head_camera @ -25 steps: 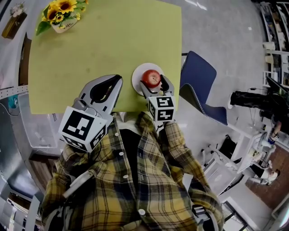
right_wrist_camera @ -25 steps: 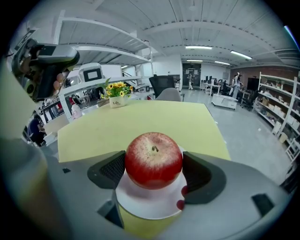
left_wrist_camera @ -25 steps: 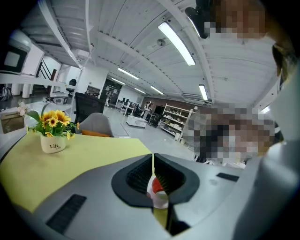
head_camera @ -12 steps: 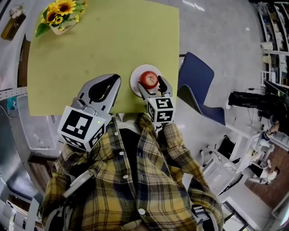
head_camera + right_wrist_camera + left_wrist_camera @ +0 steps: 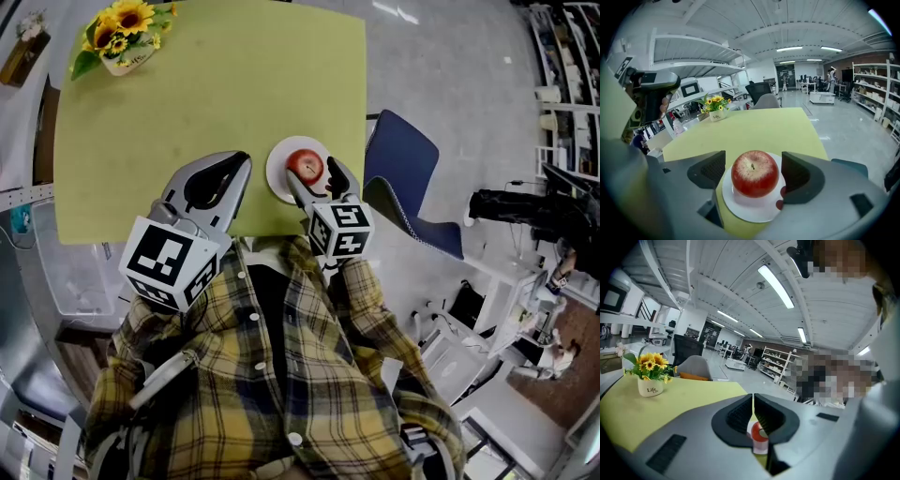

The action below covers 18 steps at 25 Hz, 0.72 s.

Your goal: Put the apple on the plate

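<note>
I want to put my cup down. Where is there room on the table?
The bare middle of the table, between the flowers and the plate. The near right corner is crowded: the apple on the plate, right gripper around it.

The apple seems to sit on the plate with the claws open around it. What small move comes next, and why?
Probably draw the right gripper straight back toward the person. The apple rests upright on the white plate, and the jaws stand open on either side with gaps to it, so nothing holds it; the placing looks done.
</note>
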Each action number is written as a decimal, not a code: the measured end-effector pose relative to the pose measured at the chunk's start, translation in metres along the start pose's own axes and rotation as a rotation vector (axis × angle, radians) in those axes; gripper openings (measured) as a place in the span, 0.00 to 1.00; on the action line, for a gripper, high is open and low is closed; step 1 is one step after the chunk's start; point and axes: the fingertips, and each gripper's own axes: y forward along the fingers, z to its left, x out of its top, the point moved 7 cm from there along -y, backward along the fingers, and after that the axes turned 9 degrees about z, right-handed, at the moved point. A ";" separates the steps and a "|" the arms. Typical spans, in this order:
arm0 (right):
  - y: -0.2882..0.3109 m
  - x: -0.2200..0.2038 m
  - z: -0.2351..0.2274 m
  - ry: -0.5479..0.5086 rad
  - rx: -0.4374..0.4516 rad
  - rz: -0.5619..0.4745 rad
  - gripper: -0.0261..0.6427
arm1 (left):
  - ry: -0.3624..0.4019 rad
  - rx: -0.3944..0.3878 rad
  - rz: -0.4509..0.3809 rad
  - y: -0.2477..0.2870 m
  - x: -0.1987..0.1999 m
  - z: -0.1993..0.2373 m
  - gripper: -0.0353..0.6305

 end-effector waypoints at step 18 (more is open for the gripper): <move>-0.082 0.089 0.051 0.069 0.288 -0.269 0.22 | 0.027 0.001 -0.106 -0.014 0.031 -0.005 0.08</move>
